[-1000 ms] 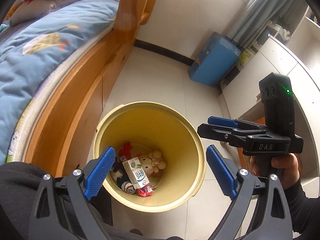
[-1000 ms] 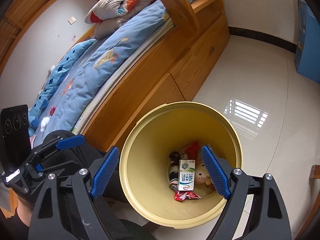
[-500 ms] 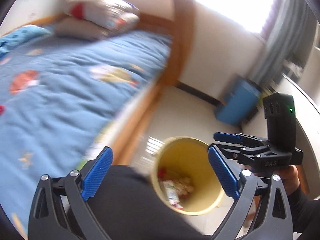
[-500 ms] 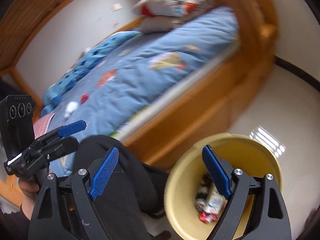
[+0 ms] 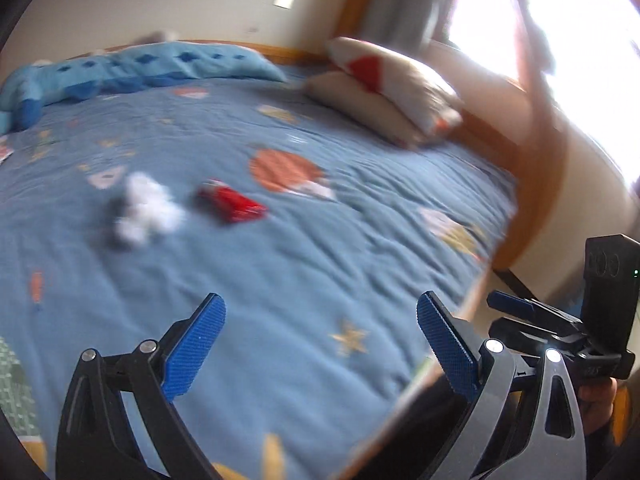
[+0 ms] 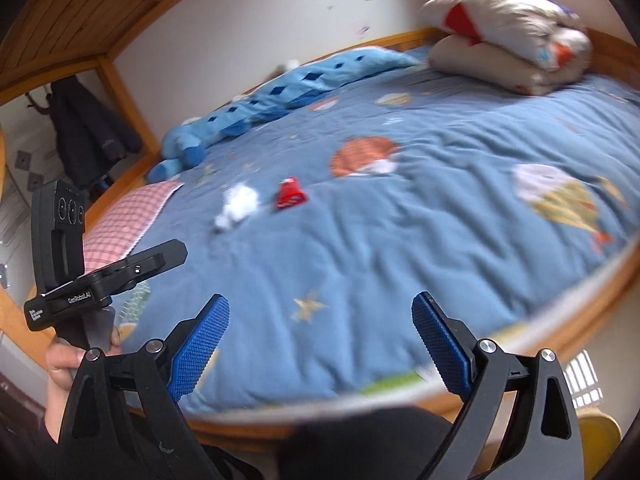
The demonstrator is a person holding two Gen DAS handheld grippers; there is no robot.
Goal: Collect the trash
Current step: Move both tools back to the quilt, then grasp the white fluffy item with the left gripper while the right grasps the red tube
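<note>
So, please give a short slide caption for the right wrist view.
Open right gripper faces a blue bedspread with a red wrapper and white crumpled paper.

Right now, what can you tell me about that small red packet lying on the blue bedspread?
The small red packet looks like a crinkled, glossy wrapper with some white print, too blurred to read. It lies flat near the middle of the blue patterned bedspread, close beside a white crumpled wad; whether they touch is unclear. Neither gripper is near it.
</note>
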